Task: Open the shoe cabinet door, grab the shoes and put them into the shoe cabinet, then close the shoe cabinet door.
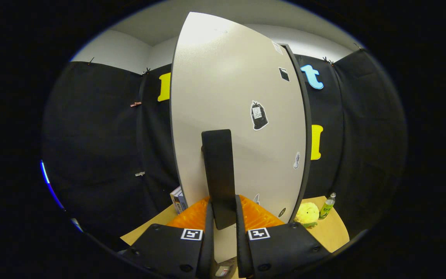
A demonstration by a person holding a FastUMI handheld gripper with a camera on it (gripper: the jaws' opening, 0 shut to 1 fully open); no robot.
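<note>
Right now the gripper [222, 232] is clenched on the upright black handle [218, 174] of the shoe cabinet door [238, 97]

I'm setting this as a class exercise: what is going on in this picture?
A hand-held gripper has its two fingers on either side of the black handle of the pale shoe cabinet door, apparently gripping it. Past the door, a yellow plush toy and a green bottle sit on the wooden surface. Books stand left of the door.
</note>
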